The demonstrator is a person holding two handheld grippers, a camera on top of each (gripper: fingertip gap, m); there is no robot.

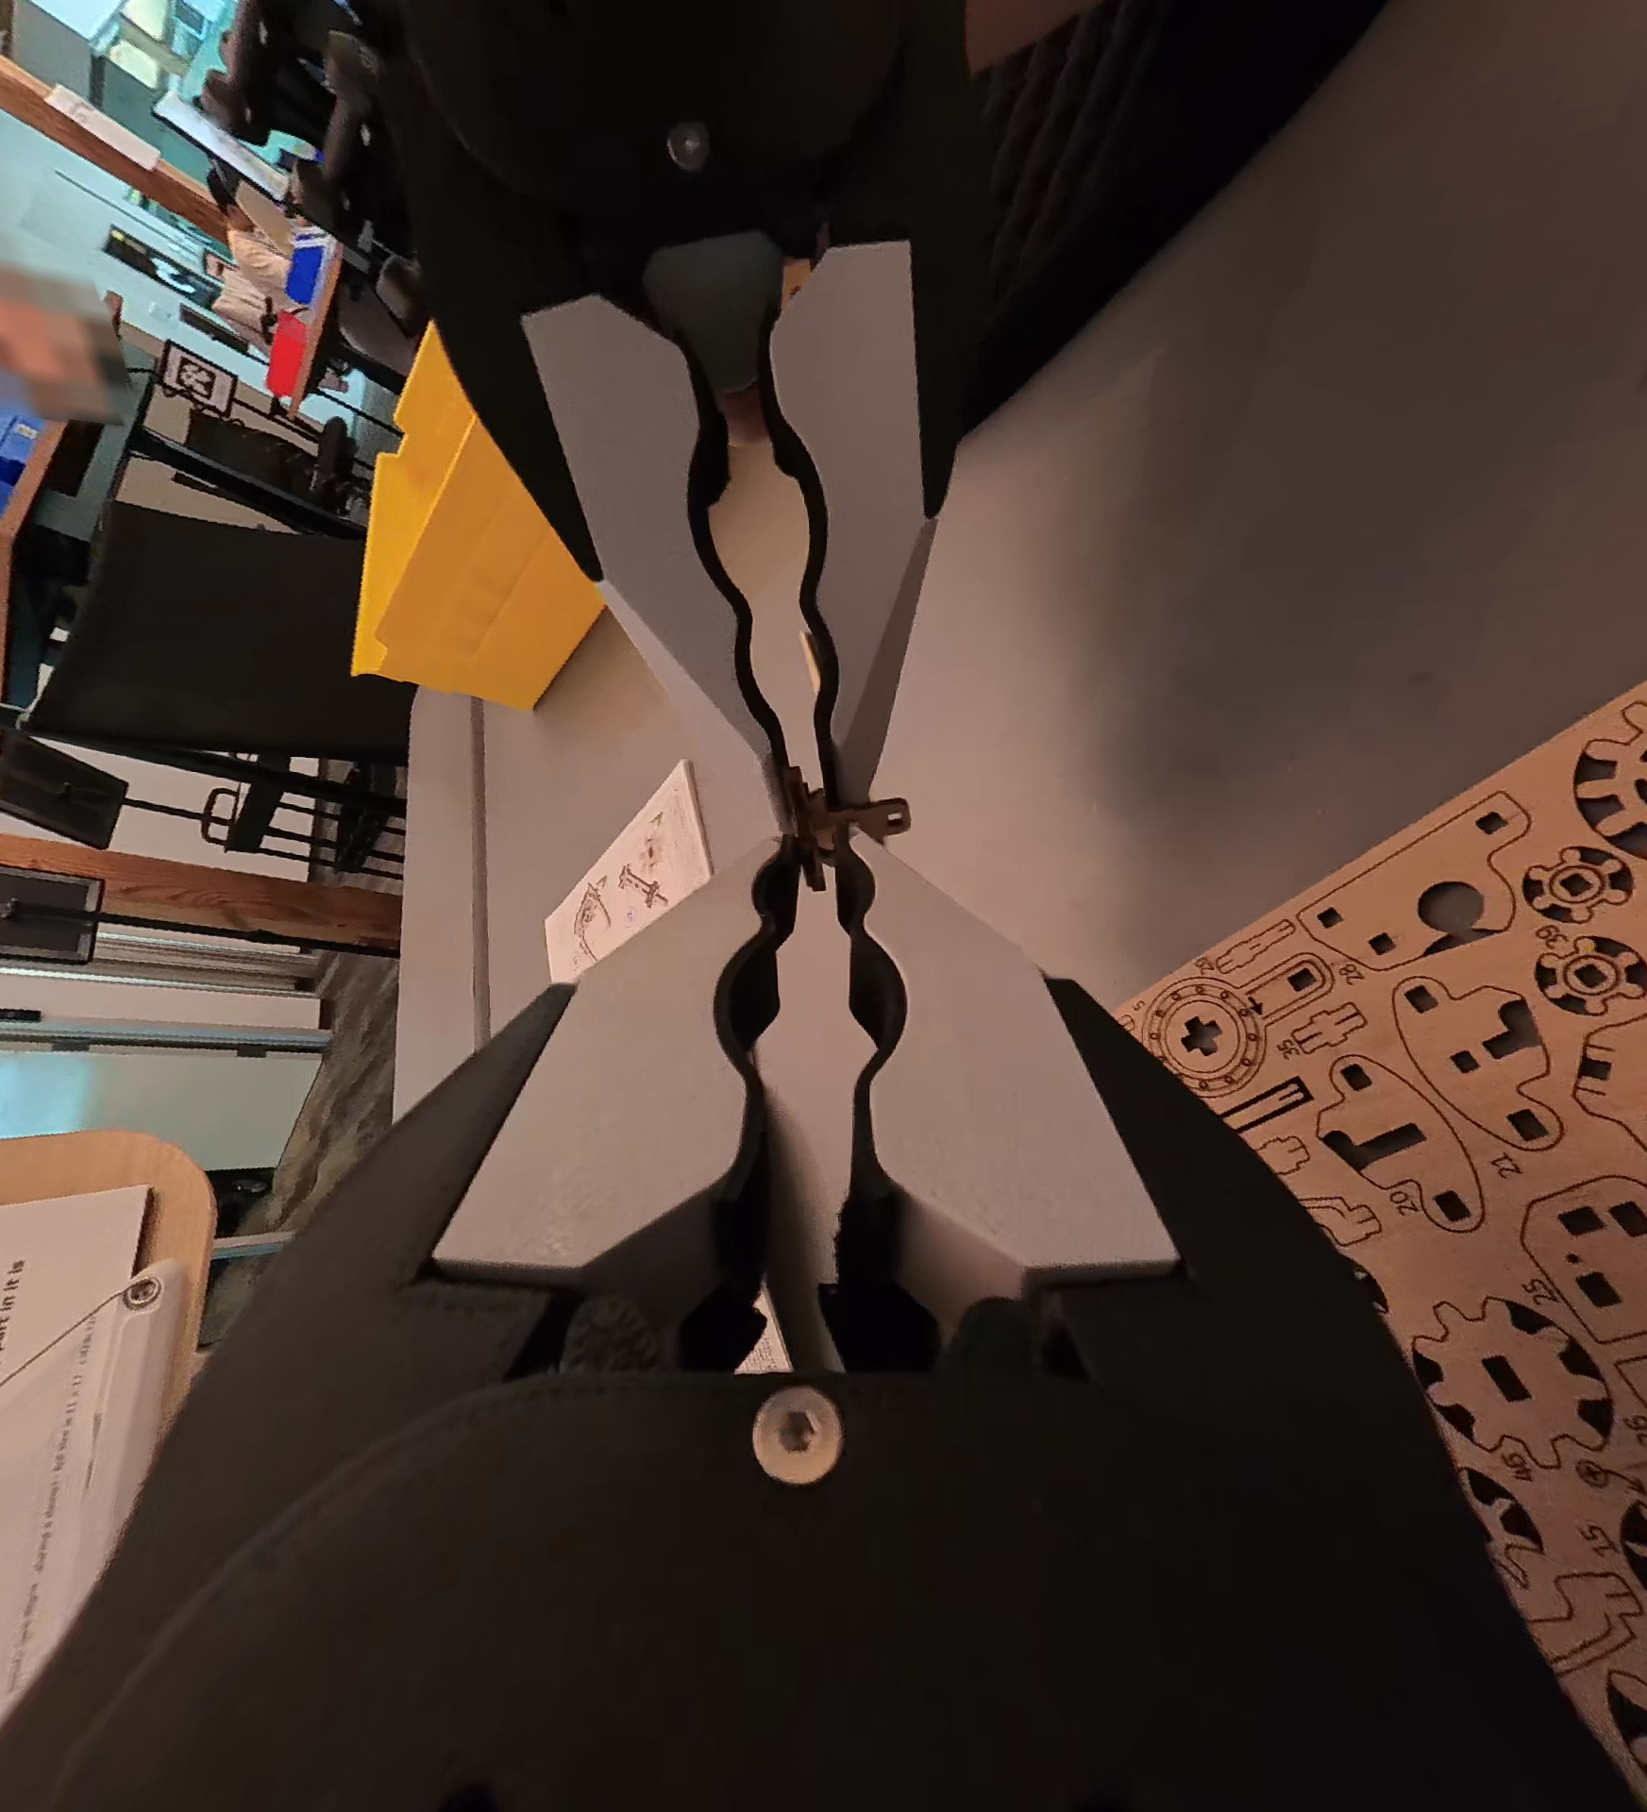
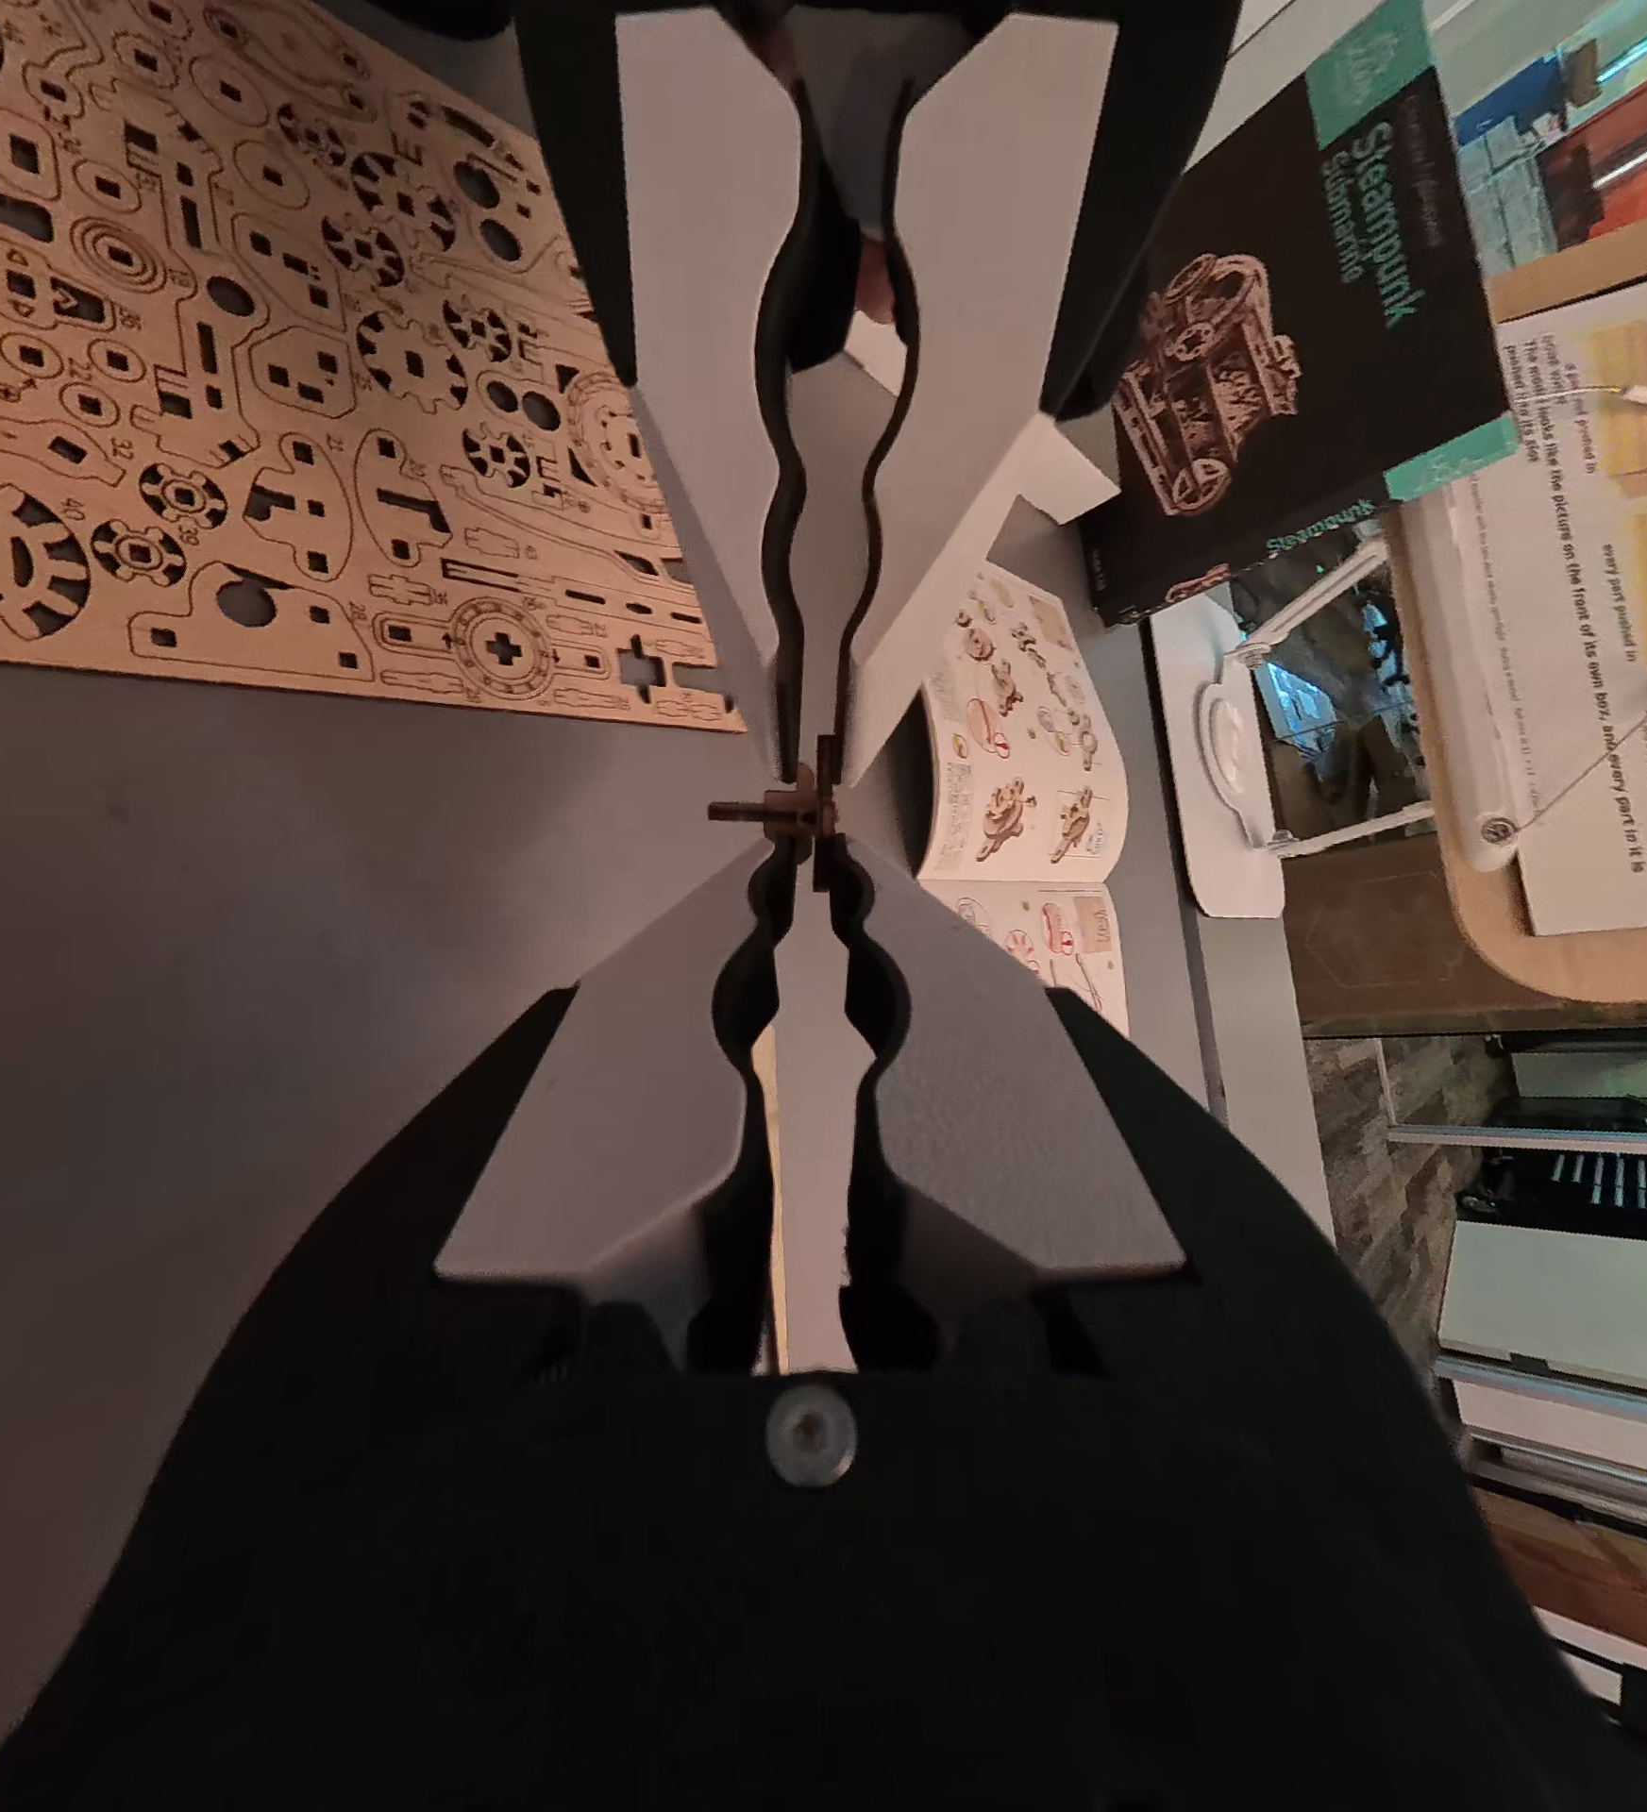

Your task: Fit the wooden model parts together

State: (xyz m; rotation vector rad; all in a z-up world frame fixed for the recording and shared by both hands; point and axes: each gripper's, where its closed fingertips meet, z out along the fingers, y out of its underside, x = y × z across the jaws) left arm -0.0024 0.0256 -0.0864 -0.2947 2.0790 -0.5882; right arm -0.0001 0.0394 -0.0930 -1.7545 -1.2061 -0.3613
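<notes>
The two grippers meet tip to tip above the grey table (image 1: 1290, 490). My left gripper (image 1: 811, 868) is shut on a small dark wooden part (image 1: 811, 851). My right gripper (image 2: 807, 868) is shut on another small wooden part (image 2: 824, 863). The parts touch in a small cross-shaped cluster between the tips, with a thin wooden peg (image 1: 883, 814) sticking out sideways; the peg also shows in the right wrist view (image 2: 731, 812). The right gripper (image 1: 804, 775) comes in from the top of the left wrist view, and the left gripper (image 2: 809, 750) likewise in the right wrist view. How the parts join is hidden.
A laser-cut wooden sheet (image 1: 1486, 1079) of model parts lies flat on the table, and also shows in the right wrist view (image 2: 260, 392). An open instruction booklet (image 2: 1025, 726) lies beyond the tips. A dark model box (image 2: 1290, 343) and a yellow bin (image 1: 466, 569) stand farther off. Both grippers' tips are close together, under 4 cm apart.
</notes>
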